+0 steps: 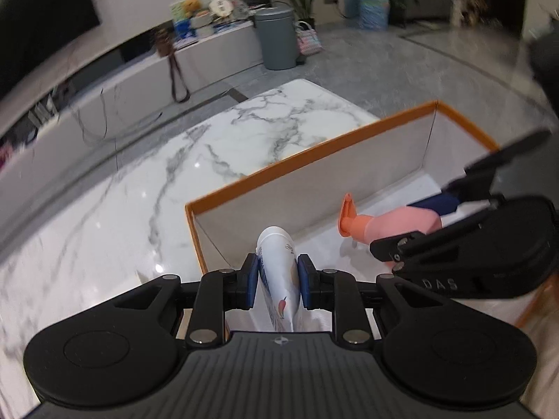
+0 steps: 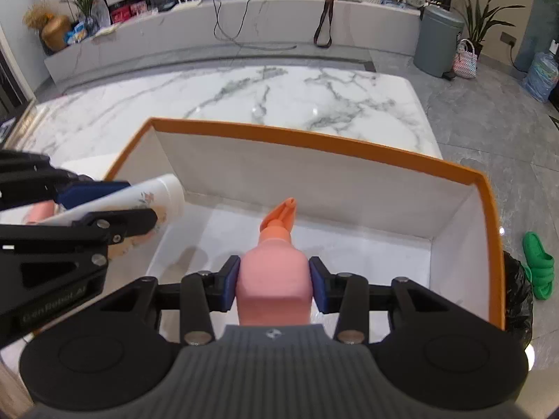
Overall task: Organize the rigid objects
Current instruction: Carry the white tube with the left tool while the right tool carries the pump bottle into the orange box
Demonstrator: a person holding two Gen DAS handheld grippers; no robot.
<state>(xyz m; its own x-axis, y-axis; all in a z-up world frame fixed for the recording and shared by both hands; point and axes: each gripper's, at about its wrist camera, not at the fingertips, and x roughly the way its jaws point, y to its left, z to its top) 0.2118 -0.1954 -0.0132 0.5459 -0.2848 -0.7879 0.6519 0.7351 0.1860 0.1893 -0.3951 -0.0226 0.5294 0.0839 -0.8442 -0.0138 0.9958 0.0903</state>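
The white plastic tube with a floral print (image 1: 279, 272) is clamped between the blue pads of the left gripper (image 1: 278, 281), its rounded cap end pointing away from the hand, toward twelve o'clock in the left wrist view. It hangs over the near left corner of the open cardboard box with orange rim and white inner walls (image 1: 307, 160), not touching the floor of the box as far as I can see. In the right wrist view the same tube (image 2: 153, 202) comes in from nine o'clock, cap end just over the box's left wall.

The pink plastic pump bottle with an orange nozzle (image 2: 274, 279) is squeezed at its shoulders between the blue pads of the right gripper (image 2: 275, 284), nozzle pointing to twelve o'clock toward the far wall of the box (image 2: 314, 174). It is held above the white box floor, roughly in the middle. From the left wrist camera the bottle (image 1: 394, 223) lies at about three o'clock, nozzle toward the left, with the right gripper (image 1: 429, 220) closed on it from the right edge.

The box stands on a white marble table with grey veins (image 2: 244, 94). Beyond the table, at twelve o'clock, a long low grey cabinet (image 2: 244, 28) runs along the wall. At about two o'clock stand a grey pedal bin (image 2: 438, 42) and a potted plant. On the grey floor at three o'clock lies a green slipper (image 2: 539, 265).
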